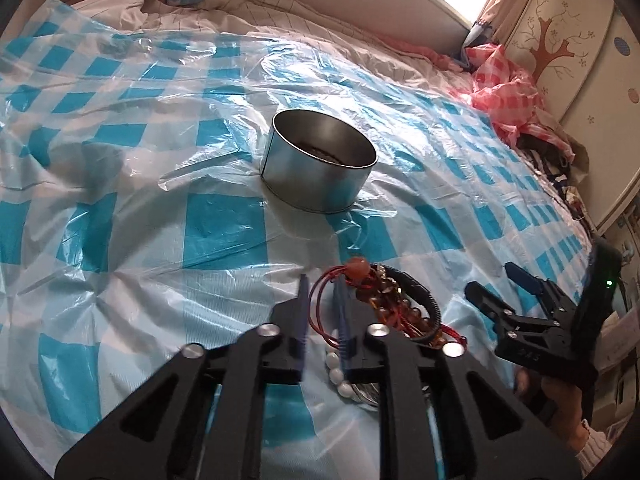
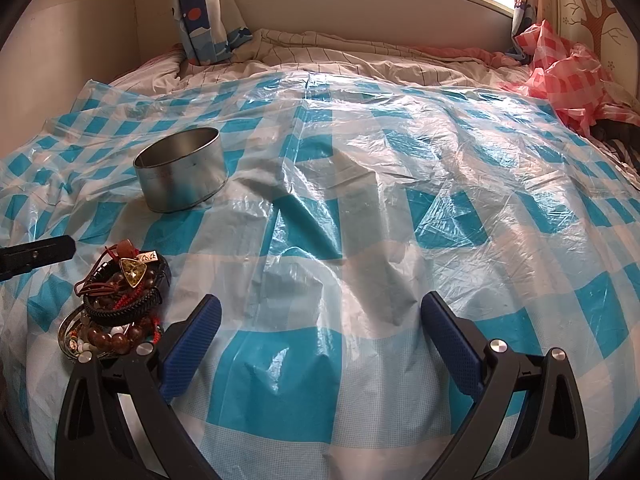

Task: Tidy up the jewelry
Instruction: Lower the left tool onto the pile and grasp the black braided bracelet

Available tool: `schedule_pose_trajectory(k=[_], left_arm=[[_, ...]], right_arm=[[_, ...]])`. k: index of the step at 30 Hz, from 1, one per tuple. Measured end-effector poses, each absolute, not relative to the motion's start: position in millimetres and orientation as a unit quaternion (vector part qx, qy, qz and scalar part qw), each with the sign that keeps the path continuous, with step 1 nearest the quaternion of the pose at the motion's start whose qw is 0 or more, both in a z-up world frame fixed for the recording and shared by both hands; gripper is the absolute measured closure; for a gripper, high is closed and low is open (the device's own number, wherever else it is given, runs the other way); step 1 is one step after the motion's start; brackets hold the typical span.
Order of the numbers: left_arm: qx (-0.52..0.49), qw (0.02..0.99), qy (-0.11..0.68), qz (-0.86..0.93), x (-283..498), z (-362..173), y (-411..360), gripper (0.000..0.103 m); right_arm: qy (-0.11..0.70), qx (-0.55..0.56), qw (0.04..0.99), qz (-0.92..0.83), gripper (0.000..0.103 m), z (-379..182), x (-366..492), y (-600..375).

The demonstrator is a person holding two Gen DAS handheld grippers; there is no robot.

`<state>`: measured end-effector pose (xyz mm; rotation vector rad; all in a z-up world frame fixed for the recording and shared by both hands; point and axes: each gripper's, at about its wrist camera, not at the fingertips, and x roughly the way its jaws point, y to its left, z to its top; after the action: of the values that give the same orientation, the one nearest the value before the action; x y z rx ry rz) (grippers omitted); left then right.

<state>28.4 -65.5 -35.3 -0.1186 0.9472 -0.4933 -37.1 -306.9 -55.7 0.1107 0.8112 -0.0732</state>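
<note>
A round metal tin (image 1: 318, 160) stands open on the blue-checked plastic sheet; it also shows in the right wrist view (image 2: 182, 170). Something dark lies in its bottom. A pile of jewelry (image 1: 394, 304) with amber beads, red cord, black bands and a white bead bracelet lies near me, also seen in the right wrist view (image 2: 120, 304). My left gripper (image 1: 322, 292) hovers over the pile's left side, jaws slightly apart, with red cord loops between them; a grip is not clear. My right gripper (image 2: 320, 312) is open and empty, right of the pile, and shows in the left wrist view (image 1: 496, 280).
The blue-checked plastic sheet (image 2: 400, 200) covers a bed. A crumpled pink-checked plastic bag (image 2: 560, 80) lies at the far right by a wardrobe. Bedding and a curtain (image 2: 204, 12) are at the back under the window.
</note>
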Motion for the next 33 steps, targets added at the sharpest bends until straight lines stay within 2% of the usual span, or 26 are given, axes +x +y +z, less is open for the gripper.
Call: schedule_pose_trajectory(k=[1,5,7,9,20,24,28,33], left_arm=[[-0.051,0.859,0.453,-0.231,32,-38,-69,0.060],[-0.046,0.850,0.466,-0.240,39,-48,-77,0.059],[-0.039,0.838,0.479,-0.260,38,-52,-81,0.095],[-0.042,0.839,0.476,-0.258,36,-50,-79,0.100],[-0.248,0.830,0.385,-0.318,32,-15,-18,0.100],[-0.253,0.837,0.386,-0.294,33,-14,-12,0.100],[-0.252,0.840,0.391,-0.278,36,-15,-7,0.100],[-0.244,0.841,0.399,-0.272,40,-18,-7,0.100]], right_arm=[[0.394,0.054,0.917,-0.035,0.007,-56,-37,-307],[0.395,0.056,0.916,-0.034,0.007,-56,-36,-306],[0.395,0.056,0.916,-0.034,0.007,-56,-36,-306],[0.395,0.056,0.916,-0.034,0.007,-56,-36,-306],[0.395,0.058,0.916,-0.033,0.007,-56,-35,-306],[0.372,0.080,0.924,-0.020,0.007,-48,-42,-308],[0.330,0.105,0.935,0.072,0.007,-26,-53,-294],[0.362,0.042,0.919,0.153,0.007,-24,-47,-251]])
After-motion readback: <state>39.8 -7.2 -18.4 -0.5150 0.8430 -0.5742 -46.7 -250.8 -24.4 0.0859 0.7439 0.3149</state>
